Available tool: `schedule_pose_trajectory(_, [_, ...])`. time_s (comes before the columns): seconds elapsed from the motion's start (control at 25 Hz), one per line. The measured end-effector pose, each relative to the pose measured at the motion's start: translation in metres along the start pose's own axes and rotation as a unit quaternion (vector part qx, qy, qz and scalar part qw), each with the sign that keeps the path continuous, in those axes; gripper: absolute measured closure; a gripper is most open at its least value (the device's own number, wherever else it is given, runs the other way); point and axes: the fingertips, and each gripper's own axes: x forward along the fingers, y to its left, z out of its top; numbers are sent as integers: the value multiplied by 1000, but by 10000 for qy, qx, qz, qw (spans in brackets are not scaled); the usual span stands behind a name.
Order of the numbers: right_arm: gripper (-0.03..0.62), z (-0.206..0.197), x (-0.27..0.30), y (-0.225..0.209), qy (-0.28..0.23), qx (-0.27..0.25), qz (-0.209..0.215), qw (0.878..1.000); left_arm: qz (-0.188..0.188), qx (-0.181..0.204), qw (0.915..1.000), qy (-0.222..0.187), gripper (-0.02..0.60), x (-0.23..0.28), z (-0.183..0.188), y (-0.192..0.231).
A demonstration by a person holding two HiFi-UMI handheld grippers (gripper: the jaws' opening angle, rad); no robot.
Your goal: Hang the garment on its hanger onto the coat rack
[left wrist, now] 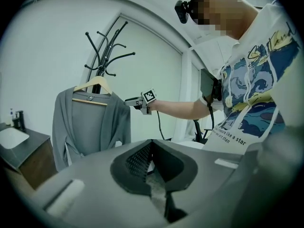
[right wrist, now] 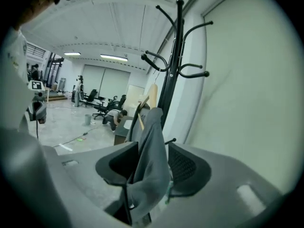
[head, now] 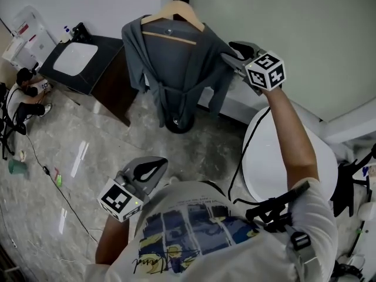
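Nearly finished. Already hung: garment (head: pixel 176 63) on its hanger (head: pixel 188 14), hooked over the coat rack (right wrist: pixel 172 56). Opening right claw (right wrist: pixel 151 148), grey shoulder fabric loose between the jaws. Left claw (left wrist: pixel 152 144) clenched, empty, held low. Remaining: pulling the right claw clear.

Grey garment (head: pixel 176 63), tan hanger (head: pixel 174 9), black coat rack (right wrist: pixel 178 46)

Grey garment (head: pixel 170 63) on wooden hanger (head: pixel 174 12) hangs from black coat rack (left wrist: pixel 105 46).
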Motion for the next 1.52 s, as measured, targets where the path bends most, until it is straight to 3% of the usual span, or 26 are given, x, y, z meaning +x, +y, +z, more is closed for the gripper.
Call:
schedule_pose_trajectory(0.12, [405,-23,-37,14,167,-65,-561,9983,-48,-14,10000,45,578,7,4,-22])
schedule_pose_trajectory(0.2, [405,-37,-58,34,229,-51,-643,9977,-37,-15,10000,64,578,12,5,-33])
schedule_pose_trajectory(0.32, [418,-52,-81,71,142,113,-454,9988,0,-30,10000,60,578,21,5,-48])
schedule_pose_trajectory(0.44, [479,-64,-105,110,90,287,-279,9992,-21,-69,9999,80,579,30,3,-66])
schedule_pose_trajectory(0.56, [591,-70,-124,147,63,476,-15,9988,-49,-53,10000,48,578,37,5,-86])
schedule_pose_trajectory(0.96, [592,-81,-180,247,171,495,886,9947,41,-37,10000,-20,580,47,-3,-146])
schedule_pose_trajectory(1.52, [592,-83,-239,310,141,192,1360,9904,78,49,9999,-72,579,43,-10,-198])
